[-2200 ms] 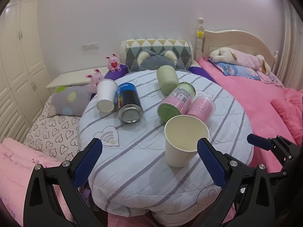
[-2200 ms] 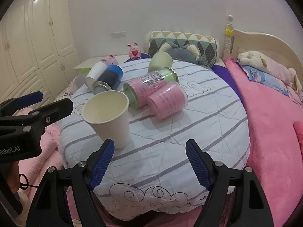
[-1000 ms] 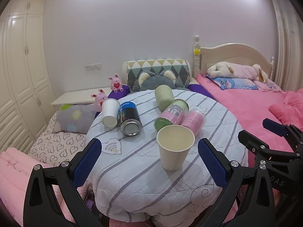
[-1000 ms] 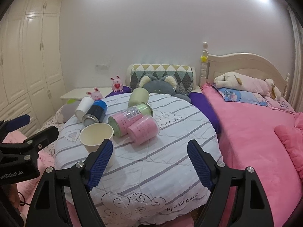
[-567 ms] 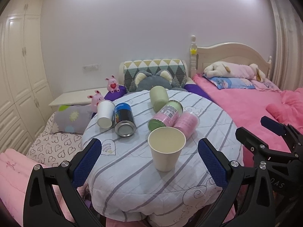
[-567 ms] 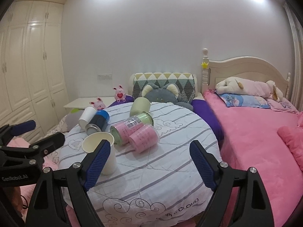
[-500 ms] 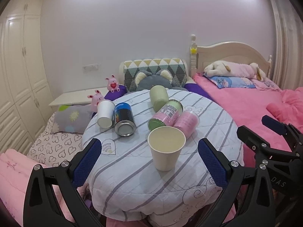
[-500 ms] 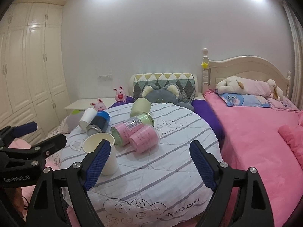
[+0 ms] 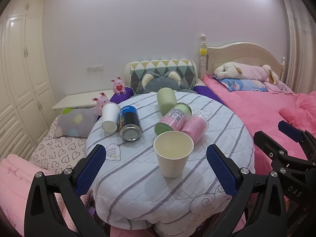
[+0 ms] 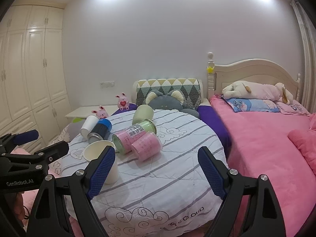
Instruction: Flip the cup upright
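Plainly, the largest thing in sight is the pink bed [image 9: 256, 106] on the right, with white wardrobes [image 10: 29, 69] along the left wall. Between them stands the round counter [image 9: 138, 177], draped in a striped grey quilt that looks soft and a little uneven.

On its near part the paper cup [image 9: 173, 156] stands upright, mouth up, so its long axis is vertical and the flip looks done for this one. It sits straight ahead of the left tool [image 9: 156, 167], centred between the spread fingers and apart from both. From the right tool [image 10: 156, 169], also spread wide and holding nothing, the cup lies off to the left, partly hidden behind the left finger [image 10: 100, 167]. The left hand is therefore the better lined up of the two.

Farther back lie things on their sides: a second white cup [image 9: 109, 116] at far left, touching a blue can [image 9: 129, 123], then a pink-and-green tin [image 9: 172, 118] beside a pink jar [image 9: 195, 127], and a green cup [image 9: 166, 100] farthest away. If another cup needs righting, the white one at far left looks the likely candidate, and it is nearer the left tool.
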